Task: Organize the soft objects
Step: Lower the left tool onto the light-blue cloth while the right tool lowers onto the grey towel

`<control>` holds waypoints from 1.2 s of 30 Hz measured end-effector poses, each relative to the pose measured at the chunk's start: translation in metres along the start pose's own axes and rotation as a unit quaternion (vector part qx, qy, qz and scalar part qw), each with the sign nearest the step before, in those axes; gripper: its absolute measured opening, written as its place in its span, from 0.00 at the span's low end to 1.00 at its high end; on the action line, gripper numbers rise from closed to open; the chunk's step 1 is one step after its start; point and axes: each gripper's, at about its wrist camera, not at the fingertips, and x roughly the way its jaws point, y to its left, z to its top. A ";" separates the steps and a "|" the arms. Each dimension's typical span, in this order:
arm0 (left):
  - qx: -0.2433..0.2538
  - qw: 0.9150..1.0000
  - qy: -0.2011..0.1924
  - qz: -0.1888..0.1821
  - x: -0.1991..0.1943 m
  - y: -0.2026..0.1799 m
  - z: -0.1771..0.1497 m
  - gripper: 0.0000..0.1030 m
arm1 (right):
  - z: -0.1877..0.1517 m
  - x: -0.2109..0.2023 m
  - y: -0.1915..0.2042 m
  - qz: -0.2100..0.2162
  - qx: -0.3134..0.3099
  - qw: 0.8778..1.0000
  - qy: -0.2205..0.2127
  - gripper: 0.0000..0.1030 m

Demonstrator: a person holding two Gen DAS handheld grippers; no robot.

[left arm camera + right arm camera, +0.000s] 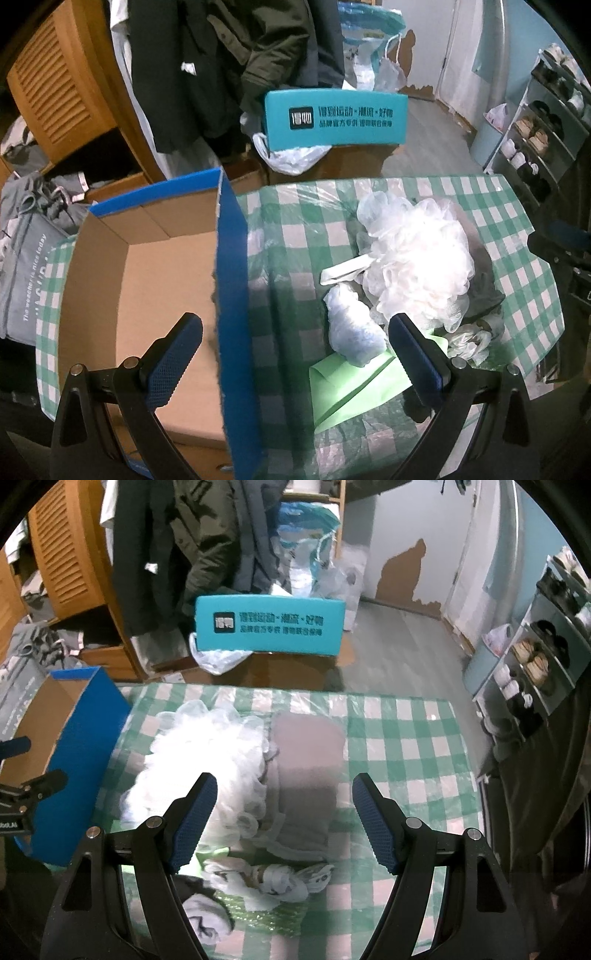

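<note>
A pile of soft things lies on the green checked table (517, 295): a white mesh bath puff (417, 258), a pale rolled cloth (351, 325), a green bag (354, 384) and a patterned white cloth (469, 339). My left gripper (295, 354) is open and empty, straddling the right wall of the open blue cardboard box (232, 295). In the right wrist view my right gripper (284, 816) is open and empty above the grey folded towel (306, 768), with the puff (199, 753) at its left finger and rolled socks (273, 882) below.
A teal lettered box (269, 627) sits on cartons past the table's far edge. Coats hang behind it, a wooden cabinet (59, 85) stands at left and a shoe rack (546, 646) at right. A grey bag (26, 280) lies left of the blue box.
</note>
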 end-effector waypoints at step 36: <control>0.007 0.996 0.083 -0.018 0.079 -0.033 -0.003 0.99 | -0.004 0.071 -0.027 -0.019 0.033 0.996 0.084 0.72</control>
